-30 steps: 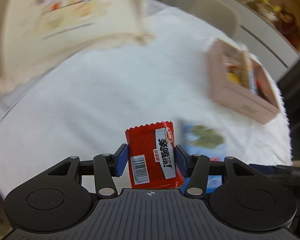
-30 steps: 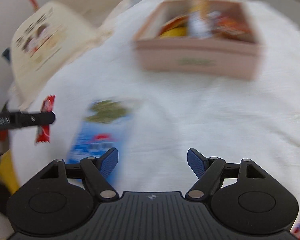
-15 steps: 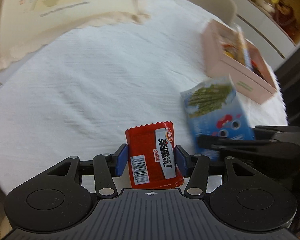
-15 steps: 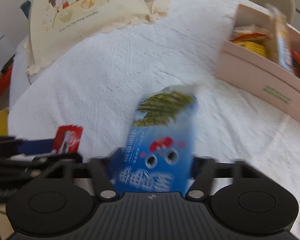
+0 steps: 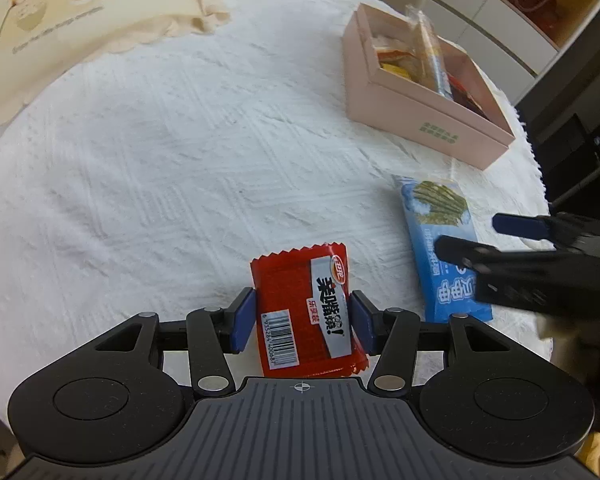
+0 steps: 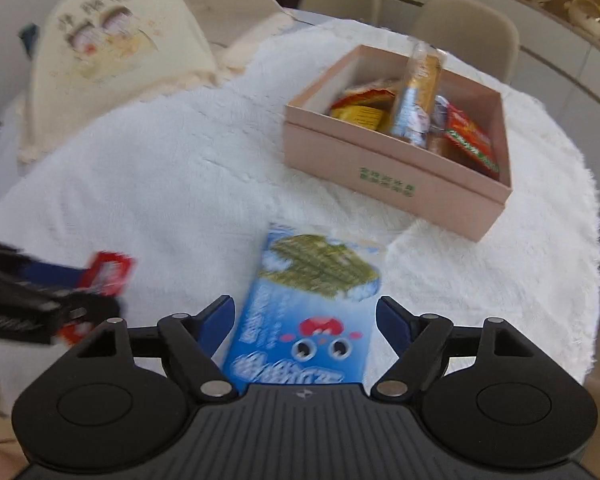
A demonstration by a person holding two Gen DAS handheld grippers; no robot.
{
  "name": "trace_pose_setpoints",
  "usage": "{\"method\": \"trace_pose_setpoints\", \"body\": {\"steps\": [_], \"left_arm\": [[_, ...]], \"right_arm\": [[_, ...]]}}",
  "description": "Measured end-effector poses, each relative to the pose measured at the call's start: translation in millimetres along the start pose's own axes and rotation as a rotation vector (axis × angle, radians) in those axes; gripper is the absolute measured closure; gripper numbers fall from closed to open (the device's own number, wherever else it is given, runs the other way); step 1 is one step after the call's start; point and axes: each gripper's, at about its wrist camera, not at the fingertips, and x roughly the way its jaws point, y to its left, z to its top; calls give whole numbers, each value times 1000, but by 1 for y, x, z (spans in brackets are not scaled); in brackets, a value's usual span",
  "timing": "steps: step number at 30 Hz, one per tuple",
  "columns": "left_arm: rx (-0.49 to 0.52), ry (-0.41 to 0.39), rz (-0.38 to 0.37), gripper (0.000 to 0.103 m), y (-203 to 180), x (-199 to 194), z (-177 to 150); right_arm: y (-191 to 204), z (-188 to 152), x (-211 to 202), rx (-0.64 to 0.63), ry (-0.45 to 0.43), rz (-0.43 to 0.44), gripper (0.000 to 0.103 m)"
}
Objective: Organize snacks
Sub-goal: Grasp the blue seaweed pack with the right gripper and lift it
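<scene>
My left gripper (image 5: pixel 302 320) is clamped on the red snack packet (image 5: pixel 304 308): both blue pads press against its sides at the lower centre of the left wrist view, barcode facing up and the crimped top edge pointing away from me. The packet sits above the white textured tablecloth (image 5: pixel 160 152).

My right gripper (image 6: pixel 306 320) stands spread wide, a gap showing between each blue pad and the blue seaweed snack bag (image 6: pixel 304 320) lying between them at the bottom centre of the right wrist view, so it grips nothing. In the left wrist view that same bag (image 5: pixel 440 240) lies flat on the cloth at the right edge, with the right gripper's fingers (image 5: pixel 516 226) over its lower half.

The pink cardboard box (image 6: pixel 384 188) sits in the upper right of both views, beyond the blue bag and apart from it, already holding several wrapped snacks, one tall packet (image 6: pixel 418 92) standing upright. A cream cartoon-printed cloth cover (image 5: pixel 60 12) fills the upper left.
</scene>
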Motion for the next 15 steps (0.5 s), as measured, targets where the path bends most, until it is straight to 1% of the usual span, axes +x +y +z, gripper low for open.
{"method": "trace_pose_setpoints", "body": {"steps": [2,3,5,6,8,11,13,14,15], "left_arm": [[-15,2,-2,47,3,0,-1],[-20,5,-3,47,3,1,-1],[-23,13,-5,47,3,3,-3],[-21,21,-5,47,2,4,-4],[-11,36,-8,47,-1,8,-5],[6,53,-16,47,-7,13,-6],[20,58,-17,47,-11,15,-8],[28,62,-16,47,-13,16,-8],[36,66,-14,47,-14,16,-8]], "right_arm": [[-5,1,17,62,58,-1,25],[-9,1,24,102,83,16,22],[-16,1,32,173,109,73,19],[-16,1,33,182,112,76,18],[-11,3,32,153,107,60,18],[-1,8,34,76,102,17,17],[6,10,41,27,115,-14,16],[8,11,43,14,115,-30,11],[9,13,45,8,109,-46,9]]}}
